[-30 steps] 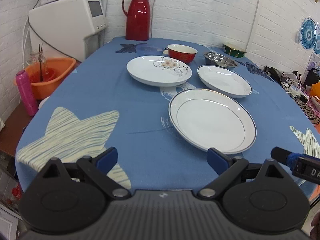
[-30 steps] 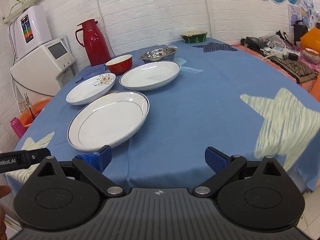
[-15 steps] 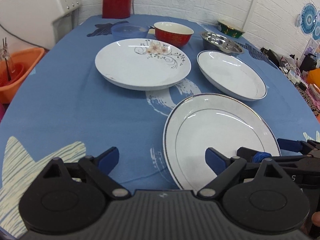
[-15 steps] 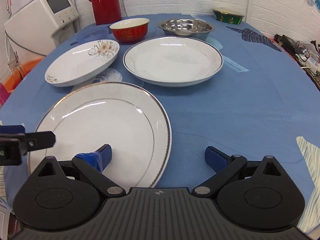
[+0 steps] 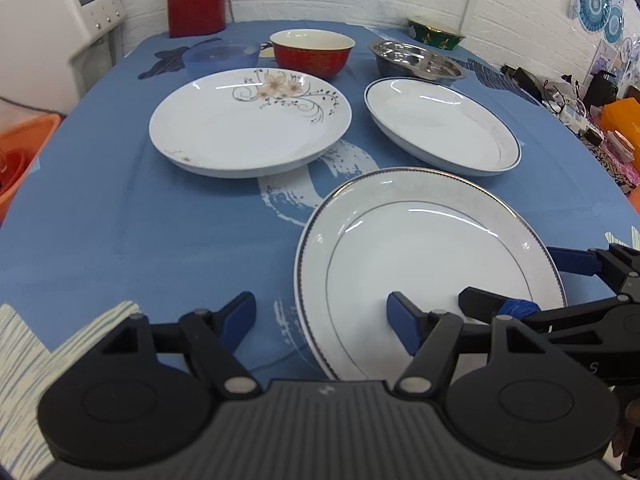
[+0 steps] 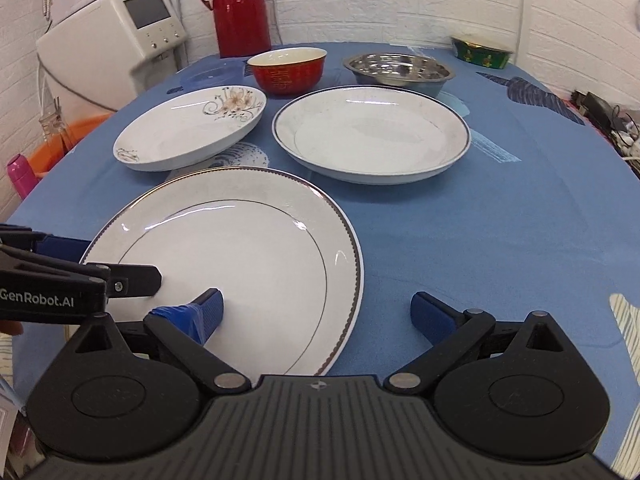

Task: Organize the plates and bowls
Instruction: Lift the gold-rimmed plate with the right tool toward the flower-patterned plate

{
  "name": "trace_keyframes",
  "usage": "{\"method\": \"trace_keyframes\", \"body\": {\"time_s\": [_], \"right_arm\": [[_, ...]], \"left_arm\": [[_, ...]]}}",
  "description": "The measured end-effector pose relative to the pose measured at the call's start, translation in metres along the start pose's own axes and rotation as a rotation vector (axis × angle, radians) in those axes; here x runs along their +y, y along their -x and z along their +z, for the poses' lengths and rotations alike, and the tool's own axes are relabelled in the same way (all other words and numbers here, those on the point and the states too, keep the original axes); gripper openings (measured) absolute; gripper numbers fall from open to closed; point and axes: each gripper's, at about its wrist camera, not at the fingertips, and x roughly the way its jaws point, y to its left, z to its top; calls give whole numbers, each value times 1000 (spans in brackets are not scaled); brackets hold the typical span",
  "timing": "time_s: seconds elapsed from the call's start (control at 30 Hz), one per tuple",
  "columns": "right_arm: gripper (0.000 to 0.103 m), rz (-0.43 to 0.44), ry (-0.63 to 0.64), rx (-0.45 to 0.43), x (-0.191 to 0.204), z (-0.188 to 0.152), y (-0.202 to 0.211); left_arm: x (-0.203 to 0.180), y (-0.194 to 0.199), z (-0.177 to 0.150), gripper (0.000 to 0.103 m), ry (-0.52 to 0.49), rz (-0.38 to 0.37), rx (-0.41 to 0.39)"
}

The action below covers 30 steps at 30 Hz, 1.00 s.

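Note:
A large white plate with a thin dark rim [image 5: 428,264] [image 6: 240,256] lies nearest on the blue tablecloth. My left gripper [image 5: 320,314] is open and straddles its left rim; my right gripper [image 6: 316,310] is open and straddles its right rim. Each has one blue fingertip over the plate. Behind lie a floral plate [image 5: 248,120] [image 6: 188,128] and a blue-rimmed deep plate [image 5: 440,124] [image 6: 372,132]. Further back stand a red bowl [image 5: 312,54], a steel bowl [image 5: 416,62] and a green bowl [image 5: 434,34].
A red thermos [image 6: 240,8] and a small blue plastic dish [image 5: 220,56] are at the table's far side. A white appliance [image 6: 116,44] and an orange basin [image 5: 20,148] stand off the left edge. Cluttered items [image 5: 600,120] line the right.
Both grippers have moved forward over the table onto the nearest plate, from its two sides. Both stay open, and no dish has moved.

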Motion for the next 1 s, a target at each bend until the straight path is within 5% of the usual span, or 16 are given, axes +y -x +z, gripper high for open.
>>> {"method": "trace_keyframes", "body": {"time_s": [0.2,0.27,0.43,0.6,0.77,1.0], "right_arm": [[78,69,66,9,1,4,-2],[60,112,94,-1,6,2,4],[54,85,57,3,7,-1,9],[54,111,33,-29,28,-5,24],[54,212,62,-87,69,7,23],[54,306,106,-87,117,24,-10]], "left_arm": [[0,1,0,68,-31,-14,1],[-3,5,-3,45,-56,-60,-16],[-2,9,-6,28,-21,-75,-28],[18,39,-20,28,21,-37,-58],[58,70,-26,28,90,81,-93],[107,62,-21,28,157,165,-94]]}}
